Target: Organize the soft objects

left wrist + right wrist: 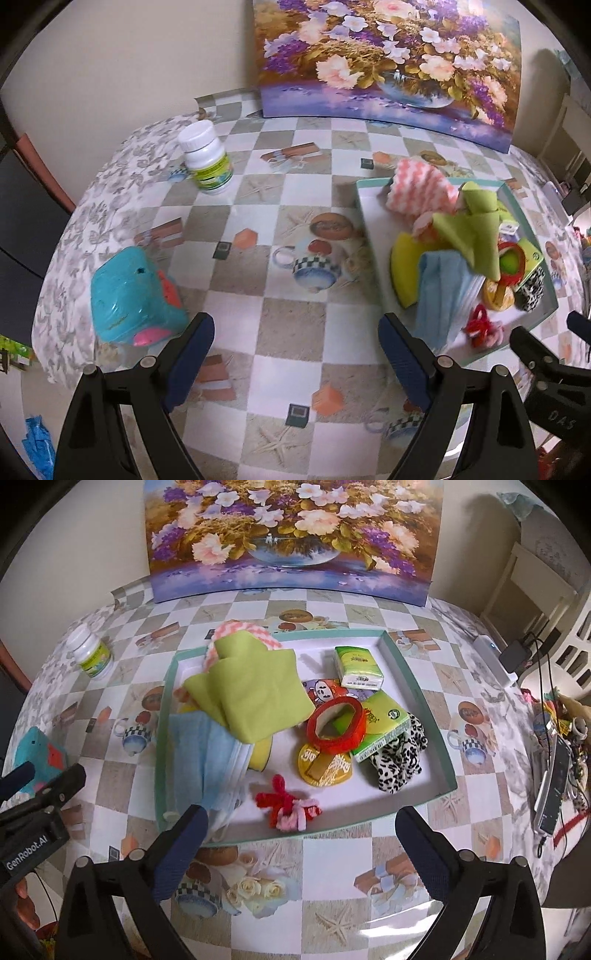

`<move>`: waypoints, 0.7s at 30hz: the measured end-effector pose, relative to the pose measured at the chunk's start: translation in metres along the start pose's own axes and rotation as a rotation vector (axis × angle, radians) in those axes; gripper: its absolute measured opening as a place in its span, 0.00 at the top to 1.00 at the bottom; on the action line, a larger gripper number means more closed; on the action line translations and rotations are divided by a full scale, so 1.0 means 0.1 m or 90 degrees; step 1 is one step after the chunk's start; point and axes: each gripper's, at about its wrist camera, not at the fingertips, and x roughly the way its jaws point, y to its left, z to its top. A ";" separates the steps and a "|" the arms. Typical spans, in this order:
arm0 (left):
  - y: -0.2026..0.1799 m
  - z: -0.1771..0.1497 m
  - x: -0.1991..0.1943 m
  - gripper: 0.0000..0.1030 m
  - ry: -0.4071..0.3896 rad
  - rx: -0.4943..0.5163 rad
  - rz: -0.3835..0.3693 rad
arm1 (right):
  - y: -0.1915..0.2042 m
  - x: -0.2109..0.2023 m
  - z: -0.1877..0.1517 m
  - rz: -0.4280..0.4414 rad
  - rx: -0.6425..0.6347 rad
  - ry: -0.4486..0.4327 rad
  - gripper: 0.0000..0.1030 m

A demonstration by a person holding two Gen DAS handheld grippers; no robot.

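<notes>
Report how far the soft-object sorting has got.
Mostly done, it seems: the green cloth, blue cloth, pink-and-white cloth, leopard-print fabric and red-and-pink yarn piece all lie in the tray. In hand: nothing; the left gripper and right gripper are both open and empty. Left outside the tray: only the turquoise toy and white bottle, neither evidently soft.

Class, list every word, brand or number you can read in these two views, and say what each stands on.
"GenRobot.AI": on the left gripper body, right wrist view.
"OAS", as it reads: on the right gripper body, left wrist view.
Too small or blurred: print on the white bottle, both green tissue packs, and the yellow packet.
</notes>
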 end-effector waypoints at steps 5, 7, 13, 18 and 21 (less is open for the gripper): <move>0.05 -0.10 -0.05 0.12 -0.004 -0.003 0.032 | -0.01 -0.05 -0.06 0.002 0.007 -0.004 0.00; 0.06 -0.12 -0.07 0.12 -0.005 -0.004 0.044 | -0.01 -0.06 -0.06 0.003 0.009 -0.005 0.00; 0.07 -0.17 -0.11 0.12 -0.006 -0.003 0.056 | -0.01 -0.07 -0.06 0.003 0.009 -0.005 0.00; 0.06 -0.16 -0.12 0.12 -0.007 0.000 0.064 | 0.00 -0.08 -0.05 0.002 0.008 -0.007 0.00; 0.06 -0.15 -0.12 0.12 -0.006 -0.001 0.066 | 0.01 -0.08 -0.04 0.001 0.005 -0.008 0.00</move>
